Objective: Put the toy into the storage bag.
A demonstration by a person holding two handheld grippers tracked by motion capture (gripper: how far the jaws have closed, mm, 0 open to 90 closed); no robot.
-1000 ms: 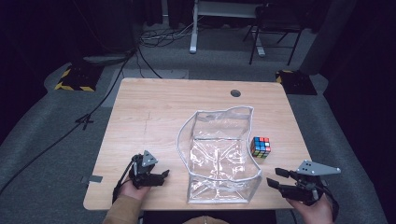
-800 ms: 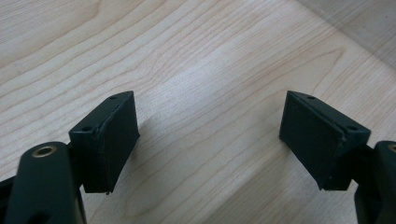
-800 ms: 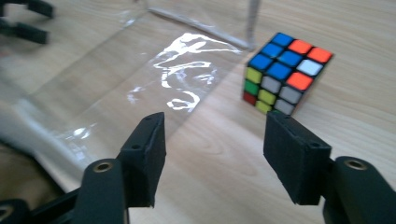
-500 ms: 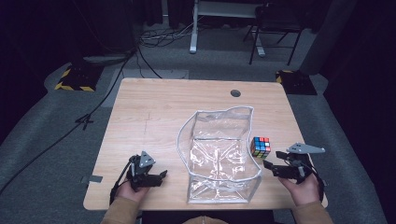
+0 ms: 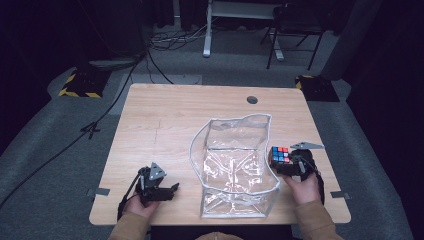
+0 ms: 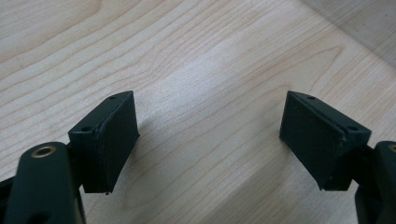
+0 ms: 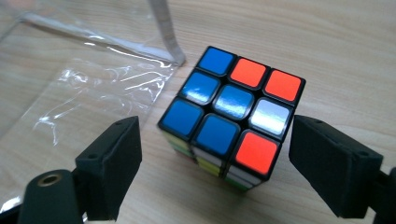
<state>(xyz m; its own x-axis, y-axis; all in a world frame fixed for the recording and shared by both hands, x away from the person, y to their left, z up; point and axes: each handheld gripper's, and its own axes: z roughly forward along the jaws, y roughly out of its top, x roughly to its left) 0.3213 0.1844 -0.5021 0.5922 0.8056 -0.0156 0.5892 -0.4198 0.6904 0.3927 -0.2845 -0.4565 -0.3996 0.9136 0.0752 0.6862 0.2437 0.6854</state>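
Nearest the person, the left gripper (image 5: 159, 190) rests low over the table (image 5: 165, 120) close to its near edge, its jaws apart over bare wood with nothing between them; open board runs ahead of it and to its left as far as the table's left edge. Across the near middle lies a clear plastic bag (image 5: 235, 170), its bottom almost at the near edge, its white-trimmed rim curving up toward the centre. Just right of the bag, the right gripper (image 5: 286, 167) sits at the puzzle cube (image 5: 279, 154); its jaws have just been opening and now stand wide, one on each side of the cube, with a gap showing at both pads; the cube (image 7: 232, 114) stands on the wood right beside the bag's corner (image 7: 93, 79). Only a narrow strip of table separates this hand from the right edge. Farther off, the board is bare but for a round cable hole (image 5: 252, 99) near the far edge.
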